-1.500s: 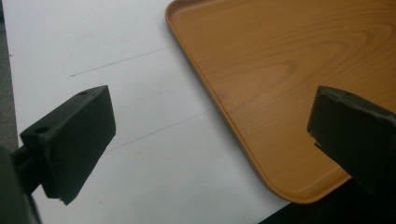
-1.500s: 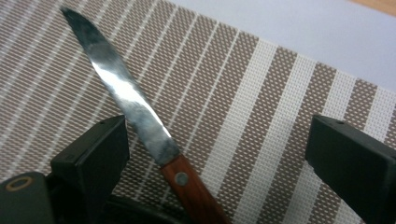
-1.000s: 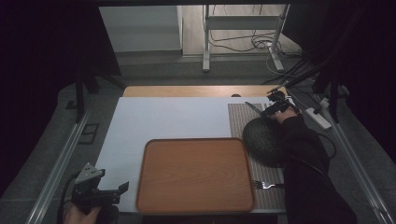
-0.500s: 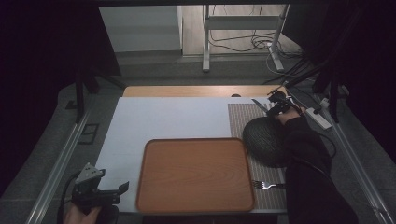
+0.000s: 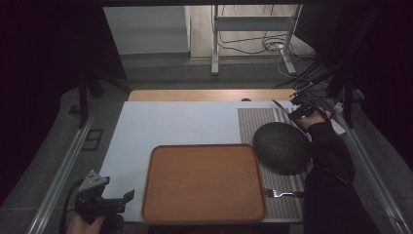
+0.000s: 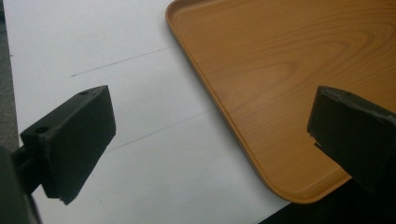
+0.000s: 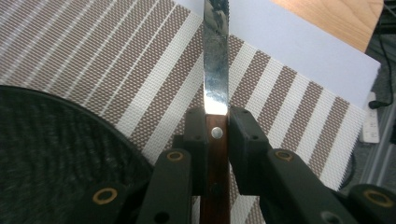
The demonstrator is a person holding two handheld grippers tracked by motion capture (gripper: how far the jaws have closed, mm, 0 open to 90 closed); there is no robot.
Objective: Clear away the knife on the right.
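The right tool has clamped and lifted the knife.

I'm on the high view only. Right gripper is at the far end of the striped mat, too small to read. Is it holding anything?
Observer: Yes. In the right gripper view the right gripper is shut on a knife, clamped at its wooden handle with the blade pointing away.
Operator: Blade touching the mat?
Observer: Can't tell; the blade lies over the striped mat, next to the dark round plate.
Operator: And the left one?
Observer: The left gripper is open with nothing between its jaws, over the near left corner of the wooden tray.
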